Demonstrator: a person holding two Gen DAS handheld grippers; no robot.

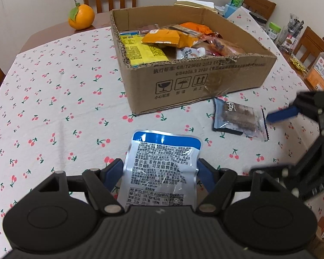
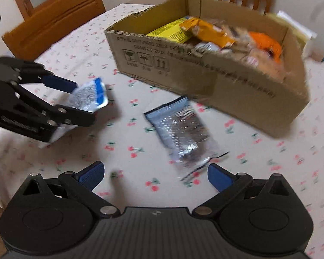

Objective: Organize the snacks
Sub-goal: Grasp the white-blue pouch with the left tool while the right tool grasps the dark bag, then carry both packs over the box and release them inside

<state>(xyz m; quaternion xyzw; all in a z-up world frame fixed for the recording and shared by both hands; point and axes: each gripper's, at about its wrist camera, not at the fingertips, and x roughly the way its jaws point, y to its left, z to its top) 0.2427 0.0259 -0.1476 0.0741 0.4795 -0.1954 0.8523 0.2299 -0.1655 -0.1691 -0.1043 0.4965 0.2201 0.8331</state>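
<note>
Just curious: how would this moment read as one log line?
left gripper: shut on pouch | right gripper: open, above bar pack | box: part-filled

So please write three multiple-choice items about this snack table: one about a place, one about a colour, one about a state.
1. Where does the clear dark snack packet lie?
A. inside the box
B. on the tablecloth beside the box
C. on a chair

2. What colour is the top band of the pouch?
A. blue
B. red
C. green

3. How is the right gripper?
A. shut on the packet
B. open, holding nothing
C. shut on the orange

Key: 1 B, it rests on the cherry tablecloth next to the cardboard box. 2 A, a blue band shows. 3 B, its fingers stand wide apart; the left gripper holds the pouch.
</note>
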